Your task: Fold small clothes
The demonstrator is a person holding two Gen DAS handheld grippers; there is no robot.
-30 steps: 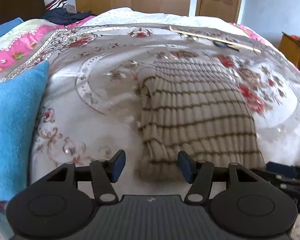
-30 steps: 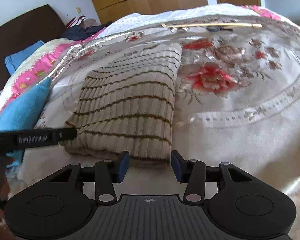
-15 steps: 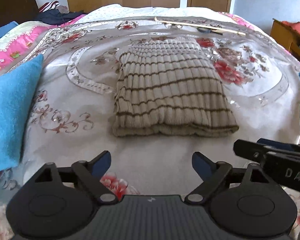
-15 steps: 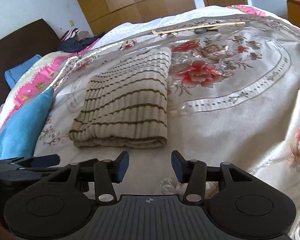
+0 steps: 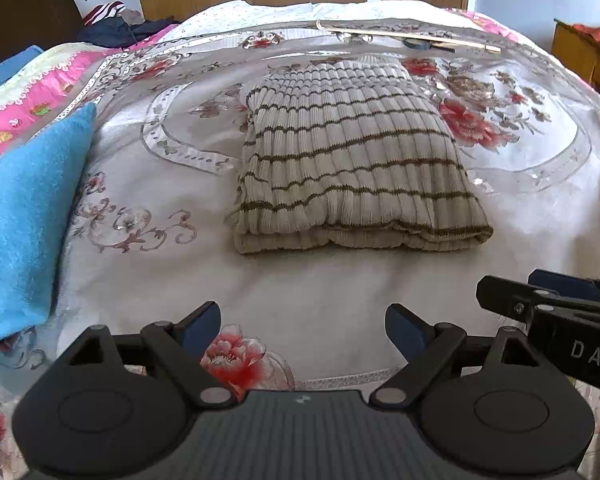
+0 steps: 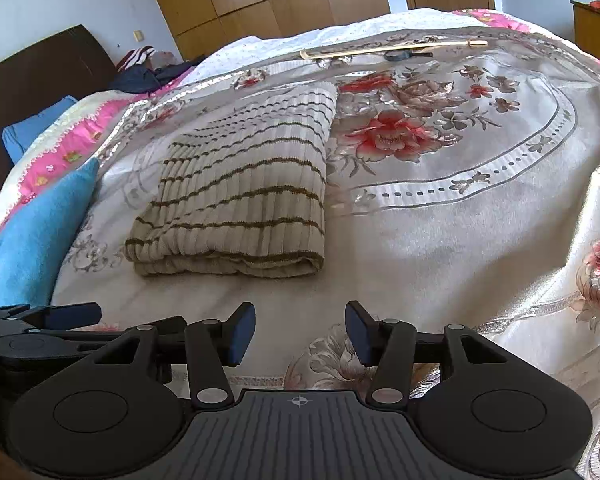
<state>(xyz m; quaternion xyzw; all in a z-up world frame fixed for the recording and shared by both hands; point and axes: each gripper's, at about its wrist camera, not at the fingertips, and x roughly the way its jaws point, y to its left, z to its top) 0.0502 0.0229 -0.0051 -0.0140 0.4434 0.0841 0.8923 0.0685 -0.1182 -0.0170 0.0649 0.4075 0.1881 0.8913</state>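
Both tools are hovering empty near the bed's front edge: the left tool (image 5: 302, 330) is gaping wide, the right tool (image 6: 300, 334) is also released, though narrower. Beyond them, the folded striped sweater (image 5: 352, 160) is lying mid-bed on the floral bedspread (image 6: 480, 208), a blue pillow (image 5: 24, 216) sitting toward the left edge.

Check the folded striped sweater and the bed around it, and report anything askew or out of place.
Little stands out. The striped sweater lies folded flat on the bedspread, though its left layers are slightly uneven. A thin wooden stick and a small dark object lie beyond it, seemingly unrelated to folding.
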